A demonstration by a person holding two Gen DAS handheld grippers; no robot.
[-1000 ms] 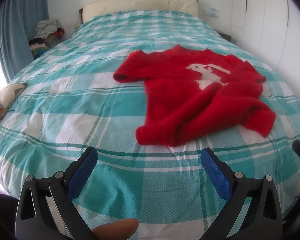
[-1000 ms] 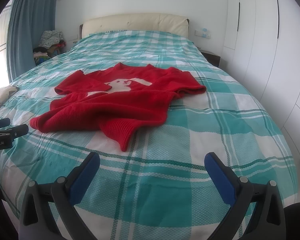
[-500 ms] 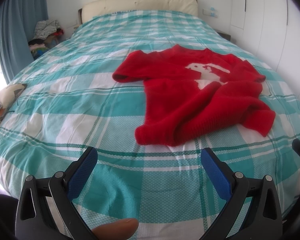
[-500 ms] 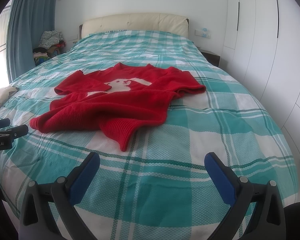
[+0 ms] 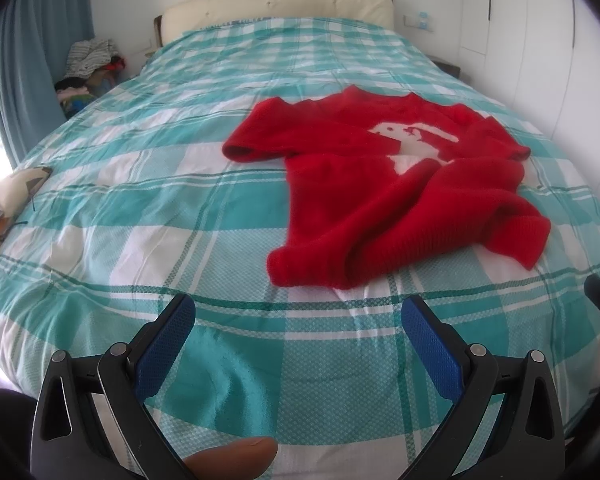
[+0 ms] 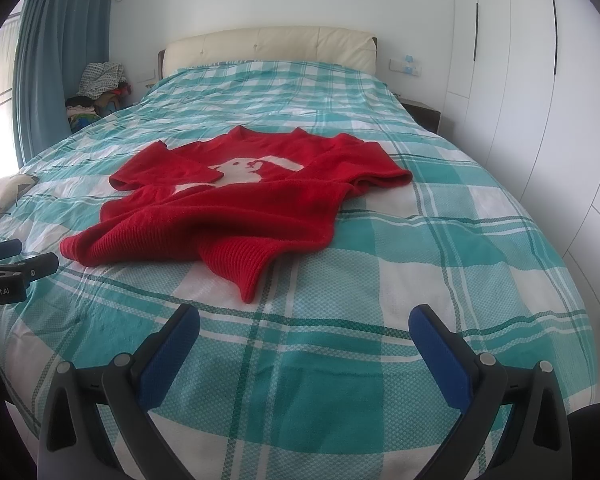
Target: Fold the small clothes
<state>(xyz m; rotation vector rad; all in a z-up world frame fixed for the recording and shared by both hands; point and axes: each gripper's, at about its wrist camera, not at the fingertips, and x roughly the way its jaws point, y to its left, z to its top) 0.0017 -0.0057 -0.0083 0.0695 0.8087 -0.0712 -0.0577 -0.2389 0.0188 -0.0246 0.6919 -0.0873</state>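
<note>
Left wrist view: the red sweater [image 5: 384, 196] is being seen ahead and to the right of the left gripper [image 5: 298, 320], whose blue fingers [image 5: 166, 344] are being held spread wide with nothing between them, above the checked bedspread near the foot edge of the bed [image 5: 120, 208]. In the right wrist view the same garment [image 6: 240, 204] is being shown ahead and to the left of the right gripper [image 6: 304, 332], whose fingers [image 6: 440, 356] are likewise being held released and empty. The sweater is therefore being framed between the two grippers, lying crumpled about the middle of the bed, apart from both.

Its long axis is being run from the foot edge toward the headboard [image 6: 268, 46], collar farthest away and ribbed hem nearest. The hem is being left bunched and twisted: one red corner [image 5: 300, 272] is lying close in front of the left fingers, while a ribbed point of knit [image 6: 244, 272] is reaching toward the right fingers. Neither arm is judged clearly nearer; each has its own hem corner just ahead. Folding is judged not yet begun, and a forward reach by both grippers to those two near corners, for spreading the hem flat, is being suggested as the likely opening
</note>
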